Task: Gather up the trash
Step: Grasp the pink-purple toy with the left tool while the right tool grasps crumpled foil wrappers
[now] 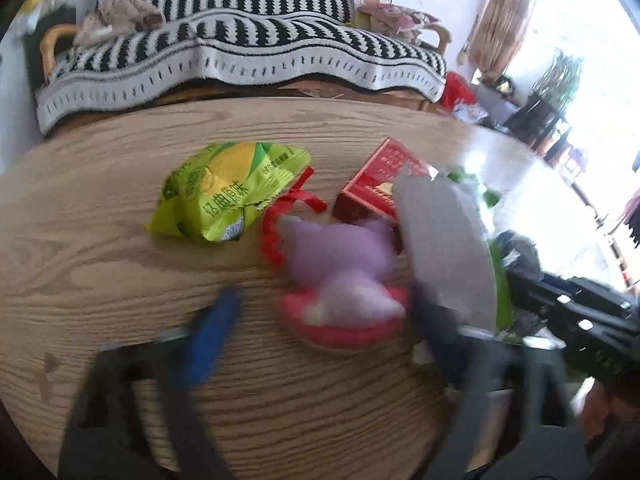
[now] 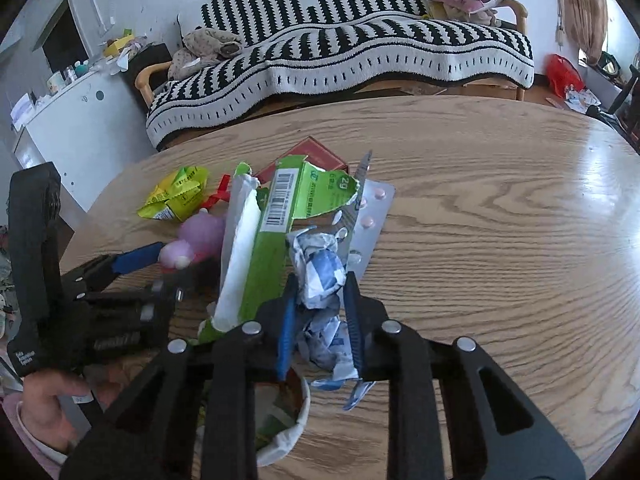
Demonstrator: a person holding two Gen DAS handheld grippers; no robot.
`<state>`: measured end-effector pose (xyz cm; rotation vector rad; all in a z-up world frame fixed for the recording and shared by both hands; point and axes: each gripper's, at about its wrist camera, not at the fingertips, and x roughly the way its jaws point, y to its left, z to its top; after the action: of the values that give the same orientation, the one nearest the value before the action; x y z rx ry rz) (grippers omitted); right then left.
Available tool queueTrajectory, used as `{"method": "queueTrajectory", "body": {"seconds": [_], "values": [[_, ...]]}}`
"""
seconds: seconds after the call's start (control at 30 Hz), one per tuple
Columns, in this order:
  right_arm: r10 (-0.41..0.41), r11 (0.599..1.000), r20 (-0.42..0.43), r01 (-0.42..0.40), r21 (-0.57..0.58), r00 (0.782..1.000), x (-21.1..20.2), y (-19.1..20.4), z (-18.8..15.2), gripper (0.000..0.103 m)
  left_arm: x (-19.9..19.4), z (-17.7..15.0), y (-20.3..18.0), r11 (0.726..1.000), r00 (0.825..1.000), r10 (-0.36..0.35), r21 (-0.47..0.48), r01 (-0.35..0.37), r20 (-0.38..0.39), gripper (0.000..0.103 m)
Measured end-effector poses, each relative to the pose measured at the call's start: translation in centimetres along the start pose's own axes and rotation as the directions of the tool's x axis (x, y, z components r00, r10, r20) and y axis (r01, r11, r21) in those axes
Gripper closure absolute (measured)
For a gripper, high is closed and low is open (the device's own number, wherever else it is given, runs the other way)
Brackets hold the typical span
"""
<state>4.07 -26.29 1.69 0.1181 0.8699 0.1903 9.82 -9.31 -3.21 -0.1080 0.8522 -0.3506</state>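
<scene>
My right gripper (image 2: 320,280) is shut on a crumpled blue-and-white wrapper (image 2: 320,268), held just above a white paper cup (image 2: 296,428) that stands on the wooden table (image 2: 500,240). A torn green carton (image 2: 276,224) and a pill blister strip (image 2: 372,216) stick out of the cup. My left gripper (image 1: 320,312) is open, its blue fingers (image 1: 212,336) either side of a purple plush toy (image 1: 340,256) on a red base. A green snack bag (image 1: 224,192) and a red box (image 1: 380,184) lie beyond it.
A red ribbon (image 1: 300,196) lies between the bag and the toy. A sofa under a black-and-white striped blanket (image 2: 340,52) stands behind the table. A white cabinet (image 2: 68,128) is at the left. The table's near edge is close below the cup.
</scene>
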Motion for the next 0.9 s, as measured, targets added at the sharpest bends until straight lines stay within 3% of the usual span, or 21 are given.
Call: {"method": "queueTrajectory", "body": {"seconds": [0.2, 0.43, 0.7, 0.9], "values": [[-0.017, 1.000, 0.050, 0.016, 0.019, 0.999, -1.9, -0.9, 0.2, 0.081, -2.0, 0.1, 0.8, 0.995, 0.999, -0.038, -0.095, 0.040, 0.027, 0.052], [-0.039, 0.998, 0.098, 0.035, 0.043, 0.994, -4.4, -1.6, 0.2, 0.081, -6.1, 0.2, 0.1, 0.994, 0.994, -0.054, -0.085, 0.062, 0.094, 0.052], [-0.062, 0.997, 0.118, 0.055, 0.058, 0.991, -5.8, -1.3, 0.0, 0.081, -7.7, -0.6, -0.4, 0.996, 0.994, -0.058, -0.068, 0.065, 0.089, 0.052], [-0.071, 0.996, 0.115, 0.065, 0.056, 0.991, -5.7, -1.1, 0.0, 0.081, -10.4, -0.5, -0.7, 0.993, 0.984, -0.099, -0.047, 0.107, 0.151, 0.052]]}}
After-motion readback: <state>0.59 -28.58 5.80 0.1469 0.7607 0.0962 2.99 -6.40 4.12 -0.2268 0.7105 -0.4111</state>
